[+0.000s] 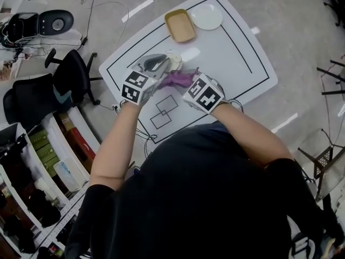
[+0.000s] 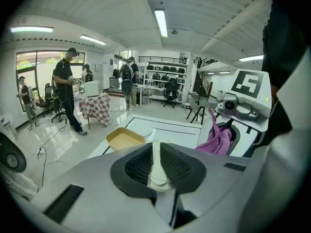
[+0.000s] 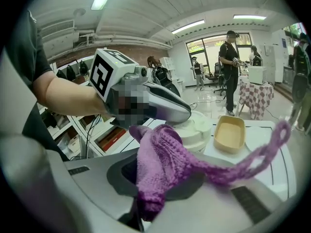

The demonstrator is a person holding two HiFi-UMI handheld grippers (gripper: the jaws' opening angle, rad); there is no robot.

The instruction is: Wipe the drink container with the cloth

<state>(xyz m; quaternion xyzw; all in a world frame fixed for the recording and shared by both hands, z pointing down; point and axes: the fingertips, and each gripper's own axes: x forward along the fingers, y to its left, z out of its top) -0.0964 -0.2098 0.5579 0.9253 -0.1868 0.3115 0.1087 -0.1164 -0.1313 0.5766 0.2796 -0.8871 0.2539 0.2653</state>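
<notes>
- The left gripper (image 1: 163, 63) had its fingers (image 2: 141, 164) clenched on a thin cream-white part of the drink container (image 3: 197, 127). The container stood on the white worktop (image 1: 232, 42) and was steadied in this way.
- The right gripper (image 1: 190, 83) had its fingers closed on the purple cloth (image 3: 160, 164). It held the cloth just beside the drink container, on the side nearer to the person.
- I could not tell if the cloth already touched the container.
- In my judgement the task was near its start. Both things were in hand and brought together, but no wiped area could be seen. The rubbing over the lid and around the wall was left to do.
- The drink container was round and cream-white, with a stepped lid. Its surface looked smooth, like plastic.
- The cloth was knitted, soft and bunched, and one long loop trailed away from the container.
- A shallow yellow tray (image 1: 180, 25) with rounded corners lay well beyond the drink container. A round white plate (image 1: 206, 16) lay just beside that tray.
</notes>
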